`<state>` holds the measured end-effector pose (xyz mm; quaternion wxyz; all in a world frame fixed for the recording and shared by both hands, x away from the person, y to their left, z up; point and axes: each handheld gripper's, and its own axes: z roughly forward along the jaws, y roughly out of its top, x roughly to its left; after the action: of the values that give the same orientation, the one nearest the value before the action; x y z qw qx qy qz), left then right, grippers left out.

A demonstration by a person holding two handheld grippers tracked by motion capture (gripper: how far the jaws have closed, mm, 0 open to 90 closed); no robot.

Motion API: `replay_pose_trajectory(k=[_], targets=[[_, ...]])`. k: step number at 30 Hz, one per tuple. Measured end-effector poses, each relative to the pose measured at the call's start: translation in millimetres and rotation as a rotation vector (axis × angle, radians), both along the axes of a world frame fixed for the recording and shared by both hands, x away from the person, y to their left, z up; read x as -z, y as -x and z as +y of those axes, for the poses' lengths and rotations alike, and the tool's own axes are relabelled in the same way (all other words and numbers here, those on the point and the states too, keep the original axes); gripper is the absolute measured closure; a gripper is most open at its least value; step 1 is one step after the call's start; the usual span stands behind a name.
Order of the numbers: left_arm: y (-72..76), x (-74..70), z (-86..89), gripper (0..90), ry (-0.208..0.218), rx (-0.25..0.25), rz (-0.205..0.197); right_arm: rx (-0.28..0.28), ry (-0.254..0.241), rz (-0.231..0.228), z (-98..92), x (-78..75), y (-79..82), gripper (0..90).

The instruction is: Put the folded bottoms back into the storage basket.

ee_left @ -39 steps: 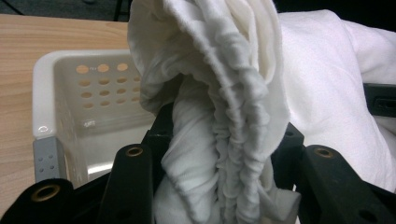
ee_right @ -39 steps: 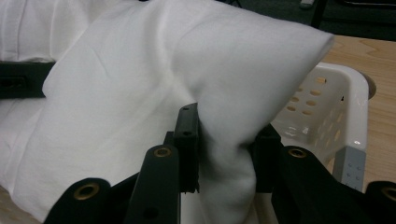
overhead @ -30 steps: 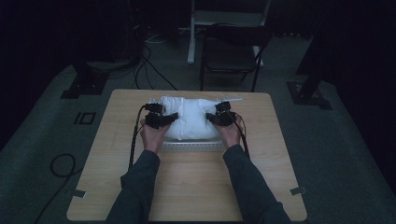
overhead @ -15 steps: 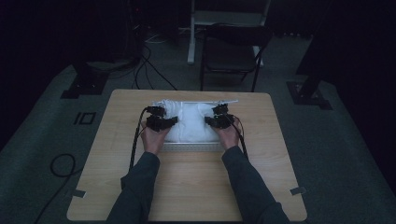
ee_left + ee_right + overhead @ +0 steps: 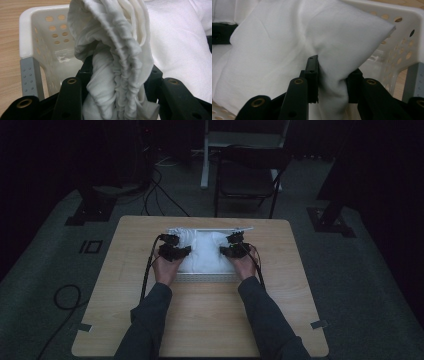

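Observation:
A white cloth (image 5: 207, 252) lies bunched in a white perforated basket (image 5: 210, 278) on the wooden table. My left gripper (image 5: 186, 250) is at the cloth's left side, shut on a gathered, wrinkled fold of the cloth (image 5: 117, 75). At the cloth's right side my right gripper (image 5: 223, 251) is shut on a smooth corner of the cloth (image 5: 332, 82). Both grips sit just above the basket, near its side walls (image 5: 37, 37) (image 5: 407, 30). In the right gripper view the left gripper (image 5: 220, 33) shows dark at the far left behind the cloth.
The basket sits at the far middle of the wooden table (image 5: 200, 320). Bare wood lies in front of it and on both sides. A dark chair (image 5: 247, 175) stands on the floor beyond the table's far edge. Black cables (image 5: 147, 270) trail from both grippers.
Both grippers and the cloth have sunk slightly toward the basket; the cloth bulges less high than a second ago.

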<state>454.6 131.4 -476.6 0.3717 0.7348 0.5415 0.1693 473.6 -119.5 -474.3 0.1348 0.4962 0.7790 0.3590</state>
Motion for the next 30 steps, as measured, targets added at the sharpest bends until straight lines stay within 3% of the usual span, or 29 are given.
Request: replay_pose_trajectory(k=[7,12,18,23,26,30], targets=[[-3.1,0.1,-1.9,55.1,-0.025,0.005,0.009,0.016,0.011,0.017,1.5,3.2,-1.3,70.2],[-6.1,0.8,-3.7,55.0,-0.039,0.013,0.047,0.014,0.026,0.027,0.4,4.3,-2.5,70.2],[-6.7,1.1,-4.6,54.7,-0.052,0.002,0.057,0.011,0.035,0.036,0.8,5.2,-3.2,70.4],[-5.9,1.1,-8.4,53.6,-0.089,-0.004,0.064,0.027,0.04,0.038,0.0,4.5,-3.1,70.7],[-6.3,1.2,-8.3,48.9,-0.093,-0.021,0.084,0.031,0.054,0.039,-0.4,4.4,-2.9,70.7],[-5.2,-0.9,-3.9,38.0,-0.082,-0.031,0.073,0.04,0.072,0.041,-0.3,4.3,-2.2,65.9]])
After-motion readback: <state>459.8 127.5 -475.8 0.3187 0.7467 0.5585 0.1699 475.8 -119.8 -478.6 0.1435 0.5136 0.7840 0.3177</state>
